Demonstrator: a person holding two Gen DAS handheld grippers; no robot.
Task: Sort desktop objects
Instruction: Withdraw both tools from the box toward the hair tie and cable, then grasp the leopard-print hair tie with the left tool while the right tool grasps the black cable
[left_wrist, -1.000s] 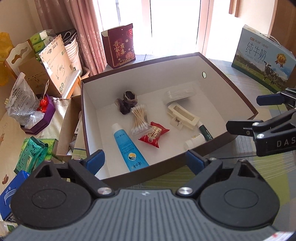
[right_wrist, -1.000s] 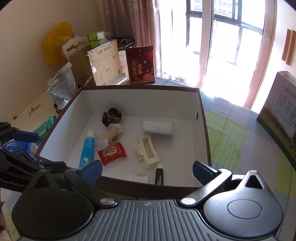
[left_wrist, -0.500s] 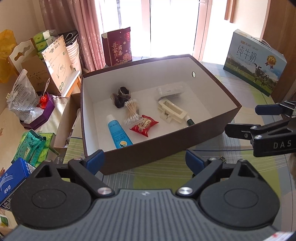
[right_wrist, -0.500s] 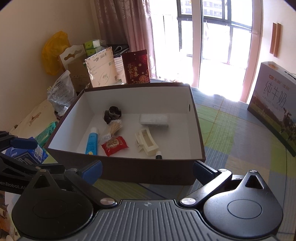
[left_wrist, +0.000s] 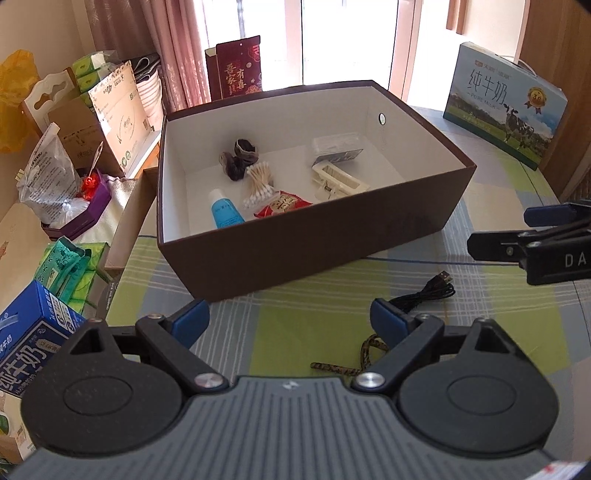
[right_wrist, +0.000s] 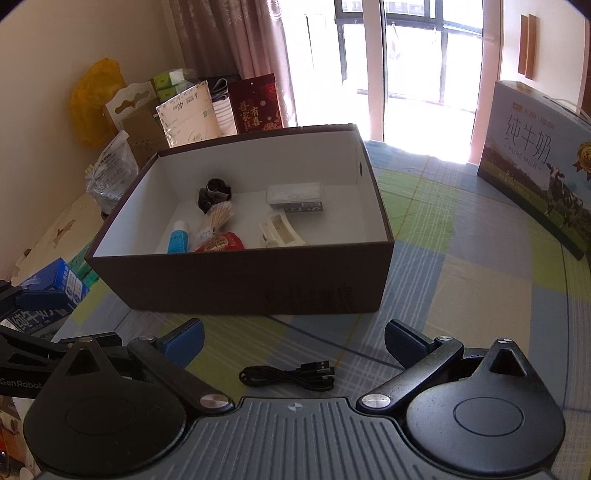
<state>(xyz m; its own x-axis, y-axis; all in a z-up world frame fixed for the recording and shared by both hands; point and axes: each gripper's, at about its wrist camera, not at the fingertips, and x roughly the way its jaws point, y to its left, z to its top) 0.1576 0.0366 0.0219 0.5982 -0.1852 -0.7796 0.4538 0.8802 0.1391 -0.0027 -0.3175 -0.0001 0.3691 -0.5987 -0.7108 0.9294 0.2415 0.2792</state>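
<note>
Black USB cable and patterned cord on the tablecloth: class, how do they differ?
The black USB cable is plain black, bundled in a coil, with plugs showing. The patterned cord is brown-and-yellow mottled, lies loosely bent, partly hidden behind the left claw. Both lie outside the brown box.

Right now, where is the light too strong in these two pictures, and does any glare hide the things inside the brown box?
Left wrist view: the window is blown out white, yet the brown box interior reads clearly. Right wrist view: sunlight glares on the floor beyond the window; the box's near wall is in shadow.
</note>
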